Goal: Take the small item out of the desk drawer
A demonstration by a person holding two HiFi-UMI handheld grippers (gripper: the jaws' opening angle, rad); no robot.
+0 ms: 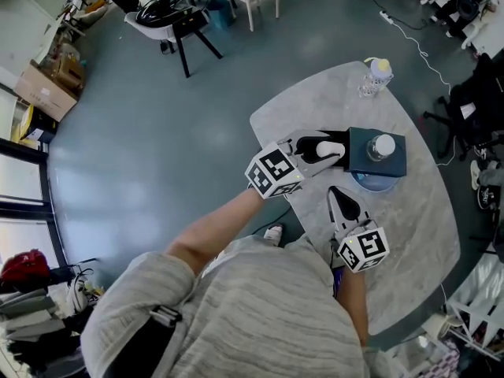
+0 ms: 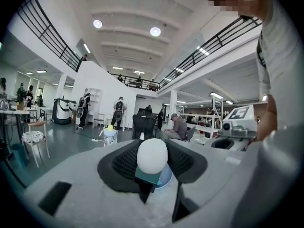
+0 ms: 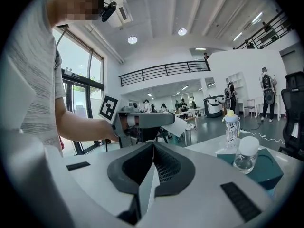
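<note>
- Grey, stone-patterned surface (image 1: 409, 242): an oval top seen from above in the head view, standing on a dark blue-grey floor.
- Left tongs (image 1: 329, 151): closed on a white rounded item (image 2: 152, 155). The left gripper view shows the item seated between both ribbed pads, so the jaws stand fairly wide around it.
- Position of the item: held in the left tongs over the surface, just at 9 o'clock of a teal box (image 1: 394, 164) and not touching it in the head view.
- Teal box: rests on the surface near its middle. No view shows whether a drawer in it stands open.
- Small clear bottle (image 1: 382, 146): white cap, upright on top of the teal box.
- Blue round object (image 1: 374, 183): shows at the 6 o'clock edge of the teal box, partly under it. Its kind cannot be determined.
- Right tongs (image 1: 337, 195): jaws pressed together with nothing between them, confirmed in the right gripper view. They sit at 5 o'clock of the left tongs, with the tips near the blue round object but apart from it.
- Feeding bottle (image 1: 378, 73): clear body with a yellow top, upright at the 12 o'clock end of the surface, well apart from both tongs.
- Person: grey striped top, both forearms bare.
</note>
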